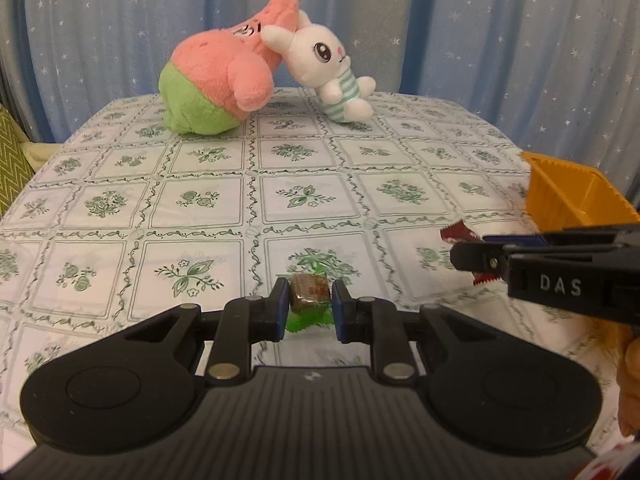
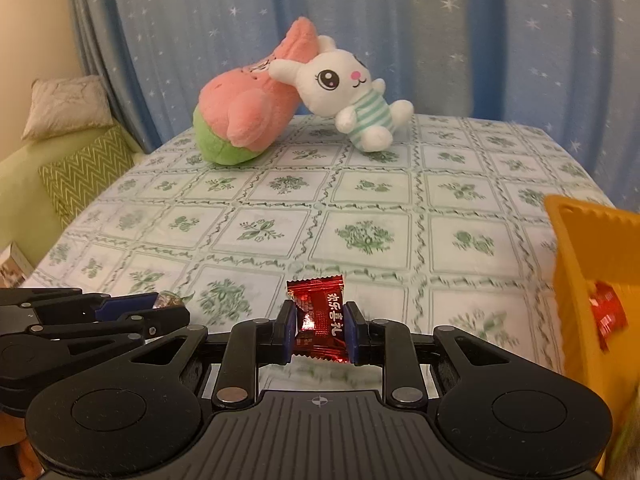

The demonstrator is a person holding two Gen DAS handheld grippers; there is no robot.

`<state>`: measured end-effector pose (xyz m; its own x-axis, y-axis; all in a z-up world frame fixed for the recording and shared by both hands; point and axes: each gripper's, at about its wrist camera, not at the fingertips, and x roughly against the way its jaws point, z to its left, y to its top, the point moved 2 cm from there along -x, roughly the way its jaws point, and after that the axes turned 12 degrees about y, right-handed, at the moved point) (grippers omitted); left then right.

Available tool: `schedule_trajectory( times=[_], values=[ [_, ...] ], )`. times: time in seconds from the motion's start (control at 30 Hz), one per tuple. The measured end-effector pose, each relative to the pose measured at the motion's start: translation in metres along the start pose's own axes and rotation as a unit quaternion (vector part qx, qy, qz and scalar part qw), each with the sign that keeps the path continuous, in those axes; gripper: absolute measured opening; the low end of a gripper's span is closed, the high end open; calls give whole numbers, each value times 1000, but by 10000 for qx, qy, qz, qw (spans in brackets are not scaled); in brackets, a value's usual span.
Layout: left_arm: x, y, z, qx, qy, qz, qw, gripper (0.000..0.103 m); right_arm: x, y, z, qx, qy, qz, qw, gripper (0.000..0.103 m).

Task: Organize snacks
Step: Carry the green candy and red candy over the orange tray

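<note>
The left gripper [image 1: 310,304] clamps a green-wrapped candy [image 1: 310,298], the right gripper [image 2: 320,330] clamps a red candy [image 2: 320,316], beside it an orange bin [image 2: 592,280].

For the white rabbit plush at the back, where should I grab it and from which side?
A judgement: take the white rabbit plush across its striped belly, coming from the front right. Its head leans against the pink star plush, which blocks the left side, while the belly is narrower than the head, soft, and faces open tablecloth.
</note>
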<state>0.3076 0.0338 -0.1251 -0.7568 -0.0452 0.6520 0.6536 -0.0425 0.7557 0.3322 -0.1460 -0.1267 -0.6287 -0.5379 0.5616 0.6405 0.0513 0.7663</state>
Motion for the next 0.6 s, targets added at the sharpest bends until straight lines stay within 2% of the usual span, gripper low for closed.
schedule_trajectory(
  times=[0.33, 0.6],
  values=[
    [73, -20, -2, 402, 95, 76, 9991, 20, 73, -34, 31, -24, -163, -94, 9998, 25],
    [136, -30, -15, 528, 3, 46, 9986, 20, 139, -59, 44, -377, -297, -250, 9985, 25]
  ],
)
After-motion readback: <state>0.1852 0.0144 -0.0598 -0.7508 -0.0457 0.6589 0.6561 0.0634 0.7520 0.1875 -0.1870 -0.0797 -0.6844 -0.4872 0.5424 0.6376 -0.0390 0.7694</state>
